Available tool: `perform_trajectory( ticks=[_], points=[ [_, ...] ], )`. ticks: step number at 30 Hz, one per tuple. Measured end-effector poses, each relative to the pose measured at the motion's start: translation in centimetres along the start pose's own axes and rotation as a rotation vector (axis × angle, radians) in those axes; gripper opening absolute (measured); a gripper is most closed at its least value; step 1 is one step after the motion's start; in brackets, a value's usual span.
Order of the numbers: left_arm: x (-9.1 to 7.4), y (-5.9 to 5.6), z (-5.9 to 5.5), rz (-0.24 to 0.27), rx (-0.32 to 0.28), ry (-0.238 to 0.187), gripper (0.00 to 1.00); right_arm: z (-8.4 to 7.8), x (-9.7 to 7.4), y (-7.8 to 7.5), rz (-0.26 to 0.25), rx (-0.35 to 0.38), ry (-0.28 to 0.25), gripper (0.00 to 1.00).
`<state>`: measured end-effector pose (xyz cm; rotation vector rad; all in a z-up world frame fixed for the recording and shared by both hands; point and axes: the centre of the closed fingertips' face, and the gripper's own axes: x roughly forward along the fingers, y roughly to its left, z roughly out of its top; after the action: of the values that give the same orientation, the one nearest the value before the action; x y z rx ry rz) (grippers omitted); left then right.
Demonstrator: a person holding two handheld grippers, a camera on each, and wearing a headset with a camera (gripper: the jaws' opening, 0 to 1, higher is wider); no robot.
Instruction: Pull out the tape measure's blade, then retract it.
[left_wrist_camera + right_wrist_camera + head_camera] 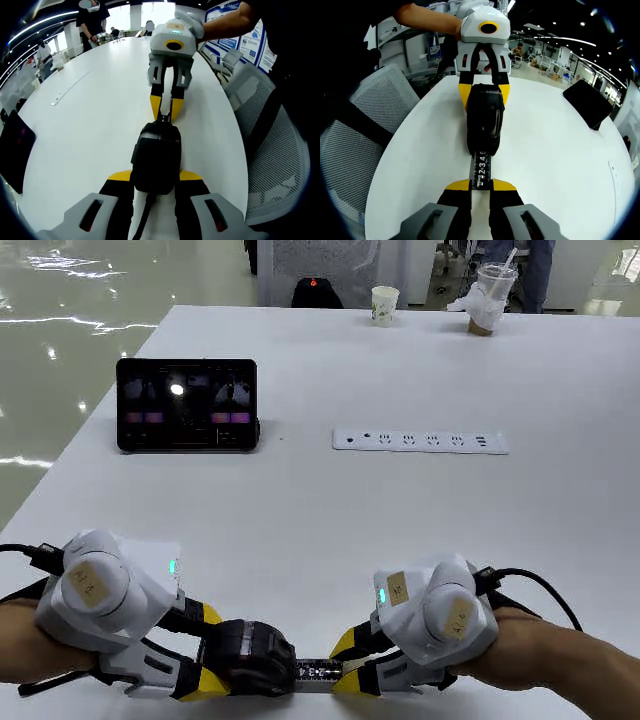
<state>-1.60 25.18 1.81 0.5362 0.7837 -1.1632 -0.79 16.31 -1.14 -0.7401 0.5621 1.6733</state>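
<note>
A black tape measure (256, 656) lies at the near edge of the white table (400, 520), gripped around its case by my left gripper (212, 656). In the left gripper view the case (156, 156) sits between the yellow-tipped jaws. A short length of blade (320, 673) with black numerals sticks out to the right. My right gripper (347, 662) is shut on the blade's end. In the right gripper view the blade (481, 171) runs from the case (484, 119) down between the jaws of the right gripper (480, 186).
A dark tablet (187, 403) stands at the left, a white power strip (420, 441) lies mid-table. A paper cup (384, 305) and a plastic cup (490, 298) sit at the far edge. A mesh chair (265, 145) stands beside the table's near edge.
</note>
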Motion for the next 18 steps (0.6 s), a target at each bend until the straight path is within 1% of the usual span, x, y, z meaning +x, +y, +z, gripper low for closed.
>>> perform_trajectory(
  ticks=[18],
  points=[
    [0.1, 0.1, -0.1, 0.001, -0.003, 0.001, 0.25, -2.1, -2.0, 0.1, -0.003, -0.004, 0.016, 0.09]
  ],
)
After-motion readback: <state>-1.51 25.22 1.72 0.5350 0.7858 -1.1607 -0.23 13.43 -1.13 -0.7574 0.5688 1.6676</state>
